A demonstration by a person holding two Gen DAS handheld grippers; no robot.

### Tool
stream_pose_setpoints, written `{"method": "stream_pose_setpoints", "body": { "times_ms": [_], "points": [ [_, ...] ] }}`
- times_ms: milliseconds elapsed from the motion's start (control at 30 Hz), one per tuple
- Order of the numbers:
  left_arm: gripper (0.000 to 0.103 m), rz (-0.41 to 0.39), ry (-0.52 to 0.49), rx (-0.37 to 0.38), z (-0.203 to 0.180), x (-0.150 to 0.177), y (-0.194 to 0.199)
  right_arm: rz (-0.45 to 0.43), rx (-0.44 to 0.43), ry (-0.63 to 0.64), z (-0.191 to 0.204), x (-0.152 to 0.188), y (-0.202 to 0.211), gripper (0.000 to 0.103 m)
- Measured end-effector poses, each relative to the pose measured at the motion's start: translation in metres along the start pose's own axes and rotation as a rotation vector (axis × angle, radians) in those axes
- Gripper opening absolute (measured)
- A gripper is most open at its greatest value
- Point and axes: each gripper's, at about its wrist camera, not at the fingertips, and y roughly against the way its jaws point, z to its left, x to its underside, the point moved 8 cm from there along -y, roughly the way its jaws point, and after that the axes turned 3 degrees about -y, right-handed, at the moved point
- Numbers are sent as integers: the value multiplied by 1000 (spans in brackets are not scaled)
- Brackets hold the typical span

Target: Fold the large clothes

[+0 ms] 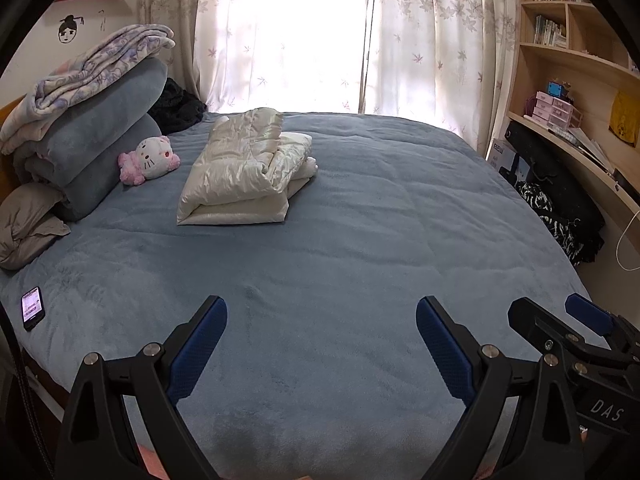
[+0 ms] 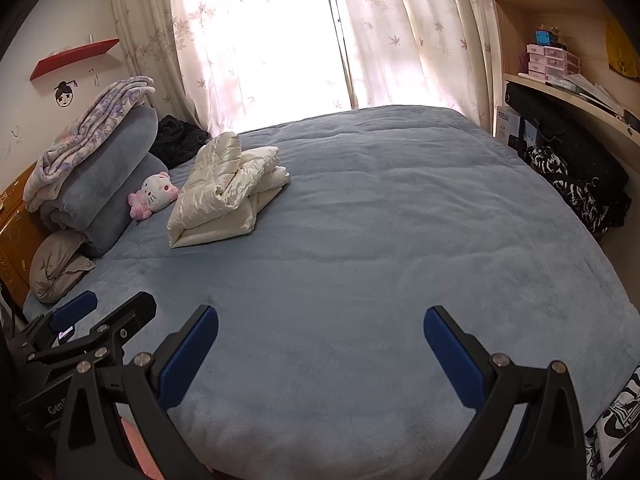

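A shiny cream jacket (image 1: 240, 176) is lying folded in a puffy bundle on the big blue bed (image 1: 360, 240). It is sitting toward the far left part of the bed, well apart from both tongs.

The left tongs (image 1: 322, 320) are hanging over the near edge of the bed with their blue pads (image 1: 200, 344) spread wide, grasping nothing. The right tongs (image 2: 320, 328) are doing the same just beside them, spread wide and holding nothing. In the left wrist view the right tongs are peeking in at the near right corner.

A pink and white cat toy (image 1: 150, 160) is resting just left of the jacket. Behind the toy, rolled blue blankets (image 1: 100, 136) are stacked up with a flowery blanket (image 1: 92, 76) on top. A gray pillow (image 1: 28, 224) is slumping near them. Something dark and fluffy (image 1: 176, 106) is sitting in the far corner; it is hard to tell what it is.

A phone (image 1: 32, 308) is lying on the near left of the bed with its screen lit. Flowery curtains (image 1: 420, 40) are glowing at the far side, and wooden shelves (image 1: 560, 40) with books are standing on the right.
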Motion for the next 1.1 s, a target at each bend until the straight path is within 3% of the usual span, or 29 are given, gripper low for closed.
{"method": "stream_pose_setpoints", "body": {
  "times_ms": [1100],
  "points": [
    [95, 21, -1, -27, 4, 4, -10, 23, -2, -12, 9, 5, -6, 103]
  ]
}}
